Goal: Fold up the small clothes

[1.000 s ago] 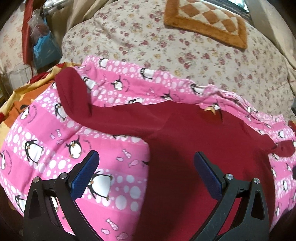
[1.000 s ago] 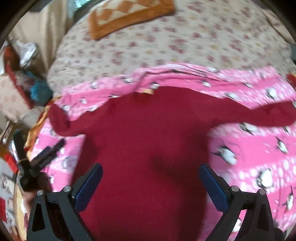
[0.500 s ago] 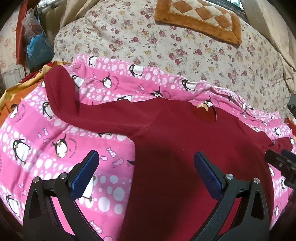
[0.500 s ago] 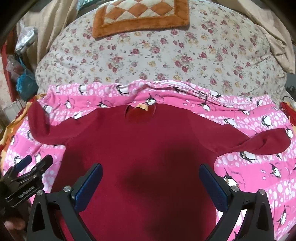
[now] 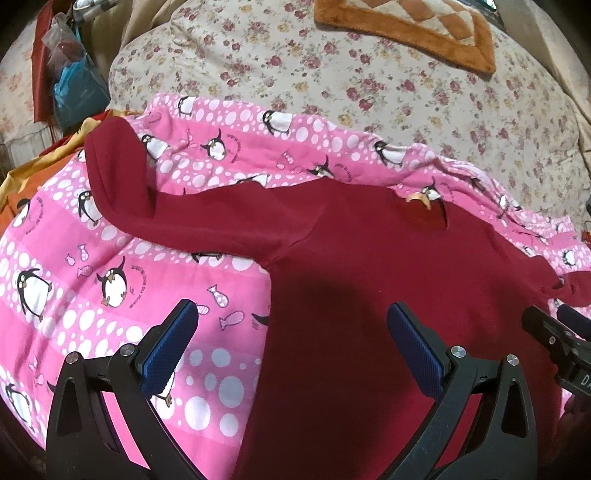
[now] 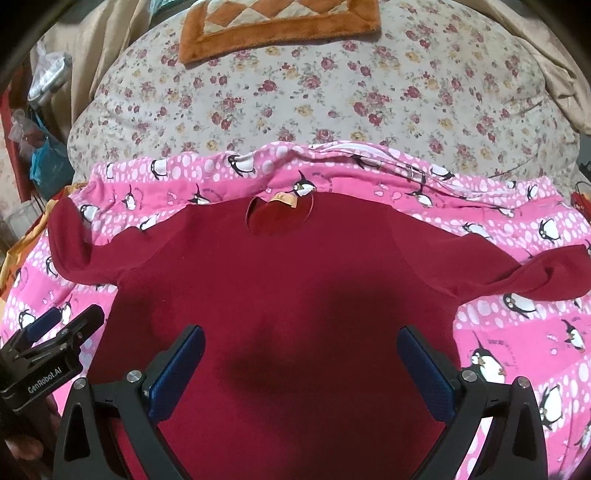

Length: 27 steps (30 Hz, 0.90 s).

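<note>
One shirt point(image 6: 295, 295), dark red, long-sleeved, spread flat across centre frame on one pink penguin blanket point(image 6: 517, 354). Two sleeves out to either side, both cuffs curled; round neck with tan label at upper centre. Two grippers: left gripper point(image 5: 291, 347) jaws wide apart, nothing held, hovering over the shirt's left edge; right gripper point(image 6: 301, 369) jaws wide apart, nothing held, over the shirt body. One floral quilt point(image 6: 332, 96) behind, upper frame, with one orange checked mat point(image 6: 280, 26) at top.
</note>
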Motion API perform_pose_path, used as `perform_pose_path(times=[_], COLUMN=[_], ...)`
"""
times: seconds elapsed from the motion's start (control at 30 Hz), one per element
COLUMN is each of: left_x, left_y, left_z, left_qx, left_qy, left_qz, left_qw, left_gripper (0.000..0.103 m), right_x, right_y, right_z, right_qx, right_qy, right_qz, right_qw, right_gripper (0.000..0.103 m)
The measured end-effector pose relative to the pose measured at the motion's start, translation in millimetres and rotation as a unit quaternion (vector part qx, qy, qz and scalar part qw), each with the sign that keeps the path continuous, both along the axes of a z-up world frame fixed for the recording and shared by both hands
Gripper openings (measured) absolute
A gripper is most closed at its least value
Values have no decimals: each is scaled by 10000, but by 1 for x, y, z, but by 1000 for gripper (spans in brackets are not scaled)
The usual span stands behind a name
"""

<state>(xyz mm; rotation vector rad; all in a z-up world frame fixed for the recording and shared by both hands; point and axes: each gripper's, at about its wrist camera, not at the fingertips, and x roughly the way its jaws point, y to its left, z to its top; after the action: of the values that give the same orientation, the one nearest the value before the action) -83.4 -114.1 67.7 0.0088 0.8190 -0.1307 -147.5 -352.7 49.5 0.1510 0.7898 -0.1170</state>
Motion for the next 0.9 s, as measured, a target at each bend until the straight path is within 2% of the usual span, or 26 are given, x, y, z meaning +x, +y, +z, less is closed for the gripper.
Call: perform_pose_path(times=[0.37, 0.9], left_x=[14, 21], left_y=[-2, -5], left_z=[-9, -14], left_qx=[83, 165], left_qy=[75, 116], left_qz=[112, 169], left_qw=[9999, 9997], left_gripper=[102, 102], right_x=[13, 21], right_y=[-9, -6], right_z=[-22, -31], right_qx=[87, 49], right_qy=[198, 214], right_qz=[8, 24], right_qw=[9998, 9998], right_gripper=[103, 103])
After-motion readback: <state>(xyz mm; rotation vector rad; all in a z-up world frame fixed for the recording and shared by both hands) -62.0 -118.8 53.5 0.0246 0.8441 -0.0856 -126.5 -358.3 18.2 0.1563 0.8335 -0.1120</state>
